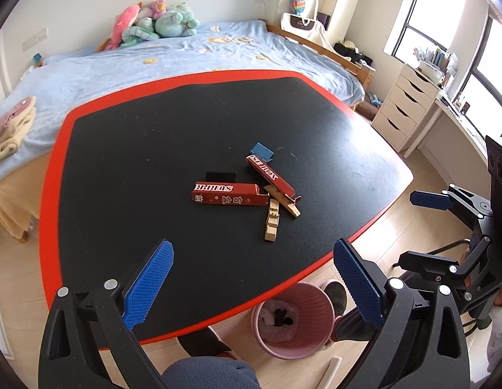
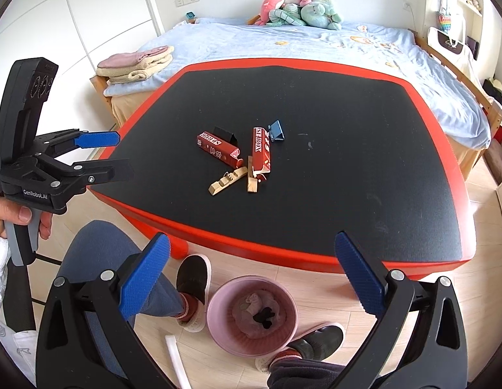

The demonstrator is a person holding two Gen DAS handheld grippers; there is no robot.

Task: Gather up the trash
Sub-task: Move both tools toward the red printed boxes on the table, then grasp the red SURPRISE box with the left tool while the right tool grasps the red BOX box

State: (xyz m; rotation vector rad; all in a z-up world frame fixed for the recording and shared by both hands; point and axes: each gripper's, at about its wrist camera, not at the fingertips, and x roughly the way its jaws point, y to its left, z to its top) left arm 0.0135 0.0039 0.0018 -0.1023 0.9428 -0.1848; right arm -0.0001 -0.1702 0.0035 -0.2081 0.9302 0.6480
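Two red cartons lie mid-table: one flat (image 1: 226,194) (image 2: 218,149), one angled (image 1: 270,175) (image 2: 261,150). Wooden clothespin pieces (image 1: 273,218) (image 2: 227,180) lie beside them. A blue binder clip (image 1: 262,151) (image 2: 276,132) and a black binder clip (image 1: 220,176) (image 2: 224,133) sit behind. A pink trash bin (image 1: 293,319) (image 2: 252,316) stands on the floor below the table edge. My left gripper (image 1: 252,280) (image 2: 116,152) is open and empty over the near table edge. My right gripper (image 2: 251,274) (image 1: 406,227) is open and empty, above the bin.
The black table with a red rim (image 1: 56,162) (image 2: 283,249) fills the middle. A bed (image 1: 186,55) lies behind it. White drawers (image 1: 403,107) stand to the right. The person's legs and slippers (image 2: 192,278) are beside the bin.
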